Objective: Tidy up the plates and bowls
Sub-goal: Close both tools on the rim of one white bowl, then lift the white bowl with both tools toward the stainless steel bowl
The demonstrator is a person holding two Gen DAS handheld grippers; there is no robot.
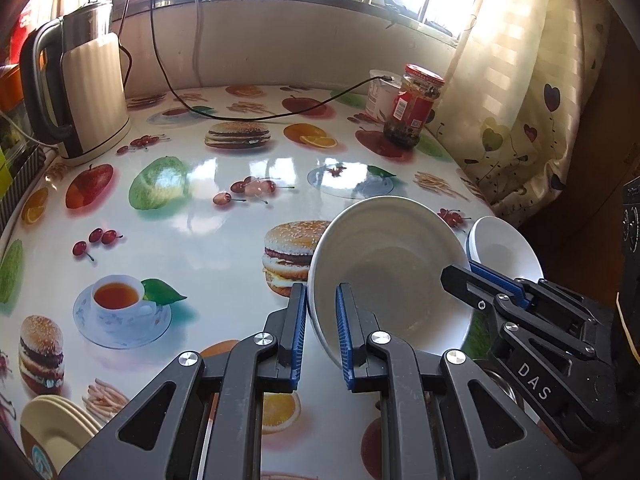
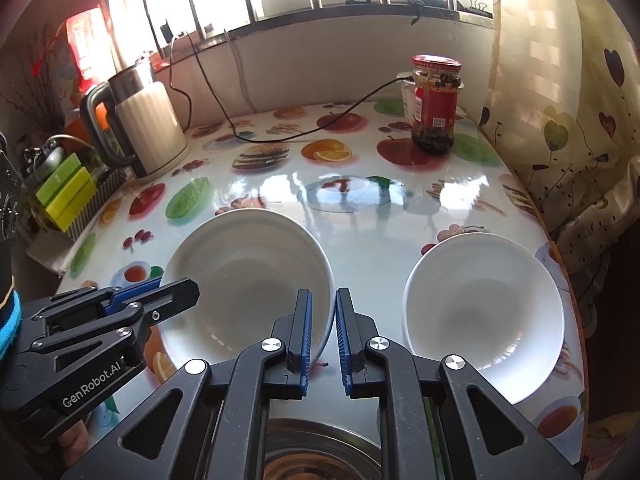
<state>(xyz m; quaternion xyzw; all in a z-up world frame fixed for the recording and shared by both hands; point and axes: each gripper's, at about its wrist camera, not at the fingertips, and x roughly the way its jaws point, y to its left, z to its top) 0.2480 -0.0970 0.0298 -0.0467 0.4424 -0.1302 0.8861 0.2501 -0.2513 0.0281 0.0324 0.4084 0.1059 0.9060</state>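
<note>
A white bowl (image 1: 388,268) (image 2: 248,276) is held tilted above the table by both grippers. My left gripper (image 1: 322,332) is shut on its left rim; it shows in the right wrist view (image 2: 176,292). My right gripper (image 2: 322,328) is shut on the bowl's right rim; it shows in the left wrist view (image 1: 468,284). A second white bowl (image 2: 484,312) (image 1: 504,248) sits on the table to the right. Cream plates (image 1: 56,428) are stacked at the near left. A steel bowl (image 2: 320,452) lies below the right gripper.
The table (image 1: 224,232) has a glossy fruit-and-burger cloth. A kettle (image 1: 80,92) stands at the back left, a red-lidded jar (image 1: 414,108) and a white cup (image 1: 380,94) at the back right. A black cable (image 1: 256,114) crosses the back. A curtain (image 1: 520,92) hangs on the right.
</note>
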